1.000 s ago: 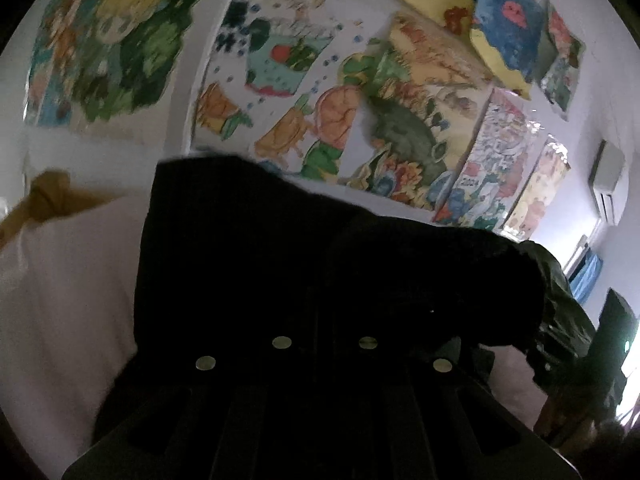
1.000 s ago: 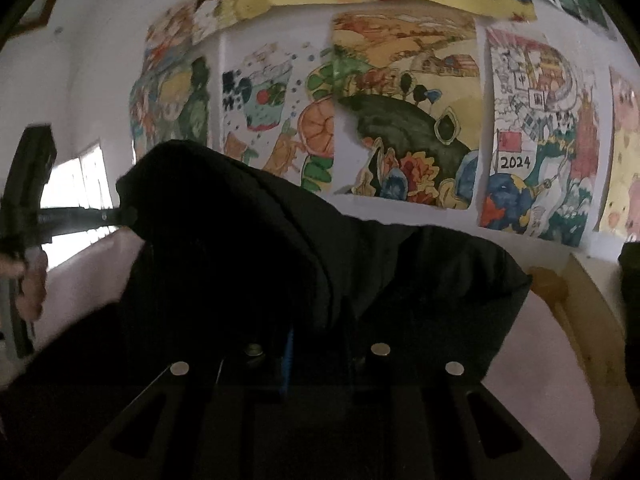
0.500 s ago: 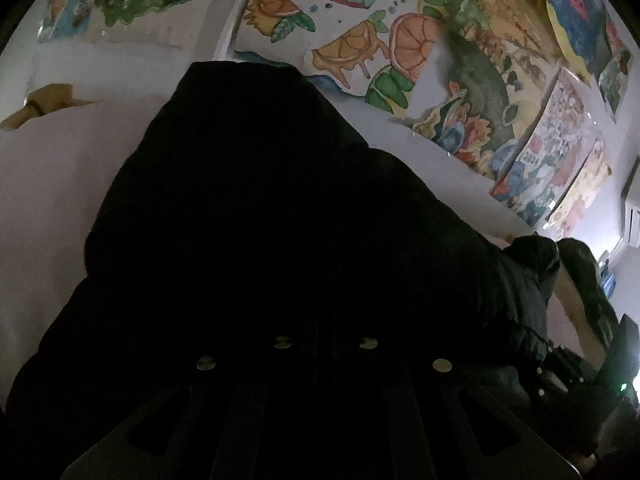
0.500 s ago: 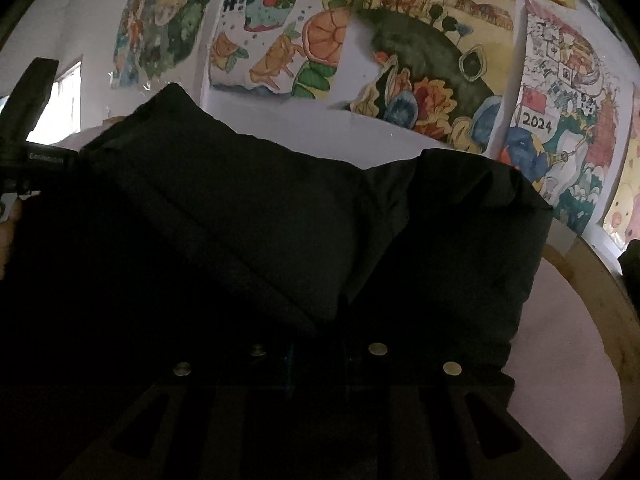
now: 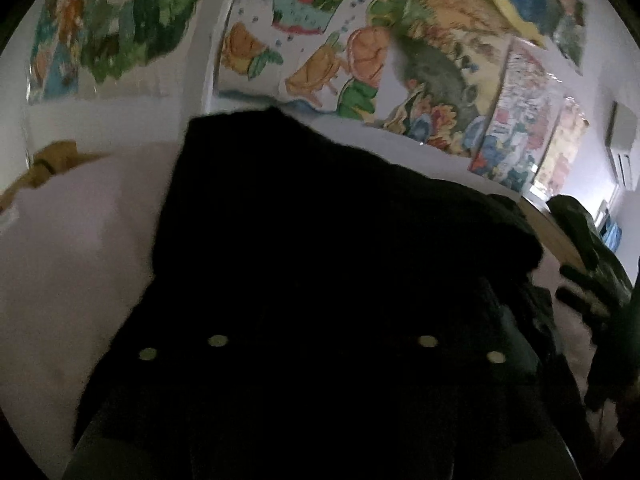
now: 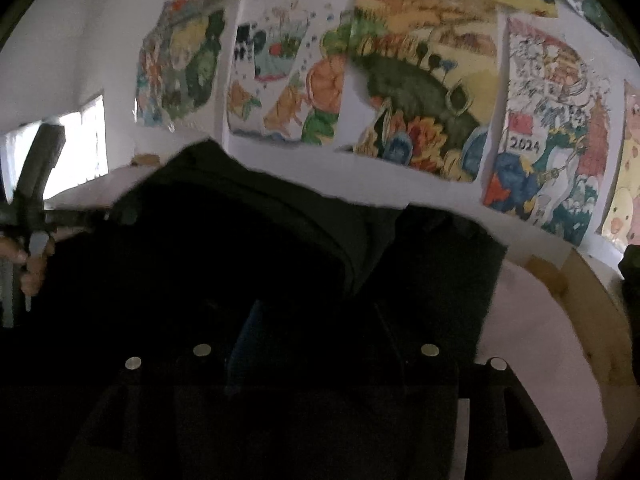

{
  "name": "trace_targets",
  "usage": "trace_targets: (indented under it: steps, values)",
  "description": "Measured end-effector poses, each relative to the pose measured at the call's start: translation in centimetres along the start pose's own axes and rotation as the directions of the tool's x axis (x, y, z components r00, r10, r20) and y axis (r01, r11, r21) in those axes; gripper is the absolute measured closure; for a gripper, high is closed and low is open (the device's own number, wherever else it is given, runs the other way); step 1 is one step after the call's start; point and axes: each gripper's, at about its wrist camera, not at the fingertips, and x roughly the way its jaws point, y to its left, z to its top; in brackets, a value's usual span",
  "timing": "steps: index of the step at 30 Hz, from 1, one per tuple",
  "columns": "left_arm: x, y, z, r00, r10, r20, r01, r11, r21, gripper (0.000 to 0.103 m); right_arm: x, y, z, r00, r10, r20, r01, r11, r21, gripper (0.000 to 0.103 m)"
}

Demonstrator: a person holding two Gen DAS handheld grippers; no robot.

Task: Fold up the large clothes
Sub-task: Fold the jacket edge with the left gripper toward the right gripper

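Observation:
A large black garment fills the middle and bottom of the left wrist view and drapes over my left gripper, hiding its fingers. The same black garment covers my right gripper in the right wrist view; the jaws stand apart, with cloth between and over them. The left gripper's handle and the hand on it show at the left edge of the right wrist view. The garment lies on a pale pink sheet.
A white wall with several colourful posters stands right behind the bed. A wooden bed edge curves along the right. A dark green garment lies at the far right, a tan cloth at the far left.
Both grippers' mounting screws have spread wider apart, so the jaws have opened. Both cameras have tilted back up toward the wall after dipping toward the bed. The black garment has settled lower.

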Motion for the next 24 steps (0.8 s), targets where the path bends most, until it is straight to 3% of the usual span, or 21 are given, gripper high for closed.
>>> trace_targets:
  steps: [2, 6, 9, 13, 15, 17, 20, 24]
  values:
    - [-1.4, -0.4, 0.3, 0.998, 0.015, 0.057, -0.016, 0.999, 0.031, 0.05, -0.6, -0.5, 0.9, 0.999, -0.002, 0.033, 0.001, 0.999, 0.035, 0.042]
    - [-2.4, -1.9, 2.8, 0.983, 0.01, 0.181, -0.013, 1.0, 0.014, 0.03, 1.1, -1.6, 3.5, 0.998, -0.024, 0.062, 0.013, 0.986, 0.169, 0.041]
    - [-1.0, -3.4, 5.3, 0.977, -0.001, 0.212, 0.003, 1.0, -0.007, 0.028, 3.3, -2.4, 4.7, 0.996, -0.062, 0.058, 0.044, 0.962, 0.268, 0.041]
    - [2.1, -5.0, 5.7, 0.984, 0.041, 0.171, -0.053, 0.996, 0.066, 0.028, 5.7, -1.8, 4.6, 0.997, -0.052, 0.065, 0.033, 0.964, 0.264, 0.046]
    - [4.3, -4.9, 4.8, 0.99, 0.082, 0.115, -0.094, 0.991, 0.099, 0.028, 6.9, -1.0, 3.9, 0.999, -0.042, 0.027, 0.036, 0.976, 0.213, 0.067]
    - [6.3, -4.0, 3.9, 0.992, 0.112, 0.05, -0.116, 0.987, 0.107, 0.028, 7.8, -0.2, 2.8, 0.998, -0.058, -0.002, 0.058, 0.987, 0.151, 0.073]
    - [8.5, -2.4, 3.0, 0.994, 0.106, -0.018, -0.105, 0.992, 0.07, 0.028, 9.6, 0.4, 1.3, 0.995, -0.084, -0.048, 0.087, 0.994, 0.07, 0.075]
    - [10.7, -1.7, 2.6, 0.993, 0.11, -0.044, -0.108, 0.992, 0.06, 0.027, 12.0, 0.9, -0.3, 0.991, -0.11, -0.071, 0.111, 0.994, 0.012, 0.075]
